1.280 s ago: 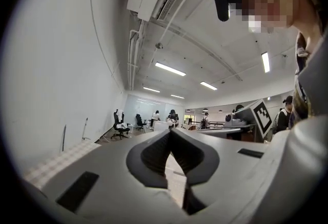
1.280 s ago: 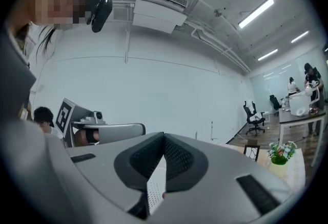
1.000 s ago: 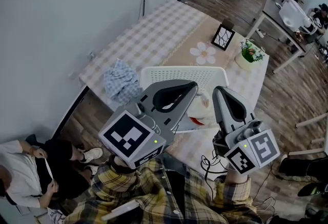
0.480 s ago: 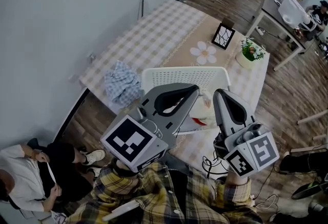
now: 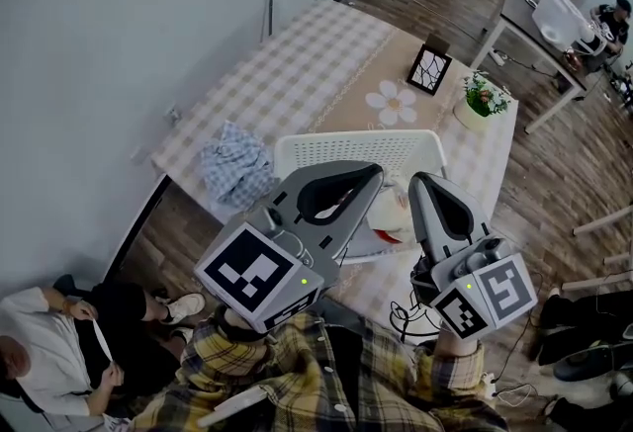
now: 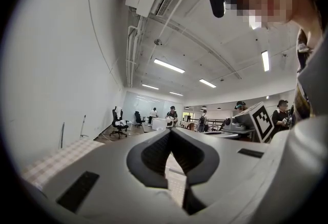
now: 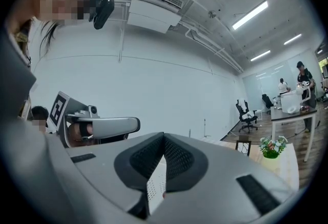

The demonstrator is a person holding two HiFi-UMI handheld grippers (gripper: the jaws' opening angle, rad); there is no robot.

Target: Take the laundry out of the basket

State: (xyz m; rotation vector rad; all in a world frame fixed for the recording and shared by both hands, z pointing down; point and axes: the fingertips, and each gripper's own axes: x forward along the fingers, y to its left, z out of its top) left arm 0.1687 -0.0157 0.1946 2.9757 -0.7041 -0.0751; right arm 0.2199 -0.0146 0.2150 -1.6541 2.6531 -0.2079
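A white perforated laundry basket point(image 5: 356, 145) stands on the checked table, and a white and red garment point(image 5: 392, 218) shows inside it between my two grippers. A blue checked garment point(image 5: 235, 169) lies on the table left of the basket. My left gripper point(image 5: 373, 173) hangs shut above the basket's near left side, with nothing held. My right gripper point(image 5: 419, 183) is beside it, shut and empty too. In the left gripper view the jaws point(image 6: 170, 131) meet at the tip. In the right gripper view the jaws point(image 7: 164, 137) are closed, with a sliver of basket point(image 7: 156, 183) showing below them.
Beyond the basket sit a flower-shaped mat point(image 5: 393, 104), a small picture frame point(image 5: 431, 70) and a potted plant point(image 5: 483, 99). A person sits on the floor at lower left point(image 5: 59, 346). Office chairs and desks stand at the far right.
Both grippers stay shut and nearly still above the basket; only the view drifts a little.
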